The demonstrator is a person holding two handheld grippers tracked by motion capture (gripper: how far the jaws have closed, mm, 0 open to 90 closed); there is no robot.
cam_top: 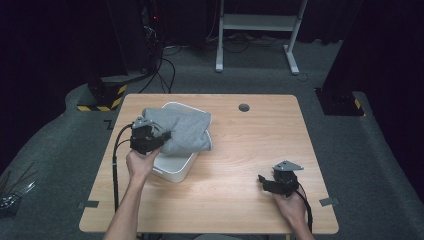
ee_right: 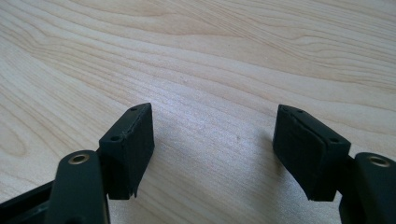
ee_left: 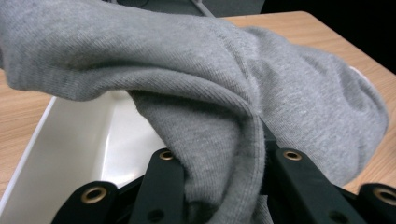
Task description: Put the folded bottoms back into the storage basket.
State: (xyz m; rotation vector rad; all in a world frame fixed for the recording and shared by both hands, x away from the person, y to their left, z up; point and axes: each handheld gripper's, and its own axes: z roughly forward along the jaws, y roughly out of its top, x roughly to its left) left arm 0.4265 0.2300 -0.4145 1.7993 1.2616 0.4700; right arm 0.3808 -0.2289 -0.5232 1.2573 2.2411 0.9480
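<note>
**Soft grey cloth, held by a fold**

Low in the frame, your right gripper [cam_top: 266, 183] rests on the bare table [cam_top: 240, 150], jaws spread wide, holding nothing. Left of middle, your left gripper [cam_top: 159, 140] pinches the grey sweatshirt [cam_top: 180, 129], heaped over the white bin [cam_top: 175, 172]. It looks soft, light and floppy, so grab thick folds or it may sag.

The cloth [cam_top: 179, 129] was grey (a fine ribbed knit), the bin [cam_top: 172, 169] white, the table [cam_top: 250, 145] pale wood-grained, the jaws black.
</note>
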